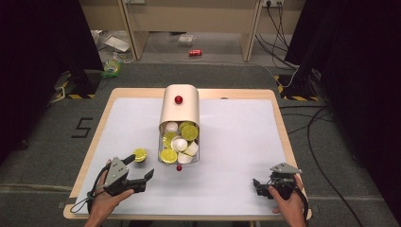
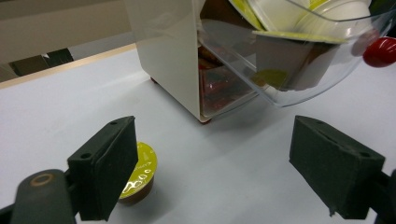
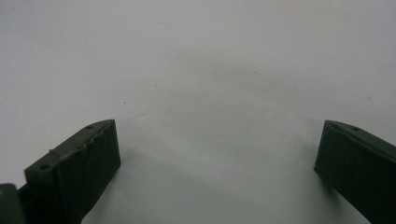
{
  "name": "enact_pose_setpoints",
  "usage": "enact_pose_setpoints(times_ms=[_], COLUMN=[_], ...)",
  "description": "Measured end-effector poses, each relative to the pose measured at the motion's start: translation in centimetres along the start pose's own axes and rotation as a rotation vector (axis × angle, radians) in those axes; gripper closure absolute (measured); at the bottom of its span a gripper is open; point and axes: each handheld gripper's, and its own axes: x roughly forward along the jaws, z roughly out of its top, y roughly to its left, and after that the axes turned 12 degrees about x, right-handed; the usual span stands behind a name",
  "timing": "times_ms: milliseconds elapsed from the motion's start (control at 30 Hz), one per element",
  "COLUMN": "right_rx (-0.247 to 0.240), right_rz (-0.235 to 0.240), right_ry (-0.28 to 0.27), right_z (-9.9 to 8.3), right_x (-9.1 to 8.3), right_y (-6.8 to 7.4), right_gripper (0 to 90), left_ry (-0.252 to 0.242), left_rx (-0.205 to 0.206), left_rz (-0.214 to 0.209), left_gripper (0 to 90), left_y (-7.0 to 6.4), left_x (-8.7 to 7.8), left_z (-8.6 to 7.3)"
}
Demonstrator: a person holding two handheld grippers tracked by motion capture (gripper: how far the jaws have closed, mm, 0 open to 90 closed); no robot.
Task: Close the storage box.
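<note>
I have 1 yellow-lidded coffee capsule (image 2: pixel 139 172) out on the white tabletop (image 1: pixel 236 142); my left claw (image 1: pixel 141 166) gapes beside it, right claw (image 3: pixel 217 172) gapes idle, clear drawer (image 1: pixel 178 147) still full.

A capsule dispenser (image 1: pixel 179 106) stands at the middle of the tabletop (image 1: pixel 236 142) toward its far edge, its pulled-out drawer (image 1: pixel 178 144) full of coffee capsules (image 1: pixel 179 143), one loose capsule (image 1: pixel 140 154) just left of it, nearer the front-left corner.
</note>
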Motion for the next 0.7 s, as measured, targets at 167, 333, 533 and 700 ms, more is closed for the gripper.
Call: enact_pose_setpoints(times_ms=[167, 333, 533, 700], right_rx=[0.000, 0.000, 0.000, 0.000], right_rz=[0.000, 0.000, 0.000, -0.001], right_ry=[0.000, 0.001, 0.001, -0.001], right_z=[0.01, 0.01, 0.00, -0.01], right_x=[0.00, 0.00, -0.01, 0.00], right_y=[-0.01, -0.01, -0.01, 0.00], right_gripper=[0.2, 0.2, 0.2, 0.2], left_ry=[0.002, 0.006, -0.006, -0.005], left_rx=[0.005, 0.011, 0.009, 0.010], left_rz=[-0.006, -0.014, -0.020, -0.025], left_gripper=[14.9, 14.9, 14.9, 14.9], left_y=[-0.30, -0.48, -0.58, -0.79], left_x=[-0.13, -0.14, -0.30, -0.14], left_z=[0.16, 0.18, 0.57, 0.56])
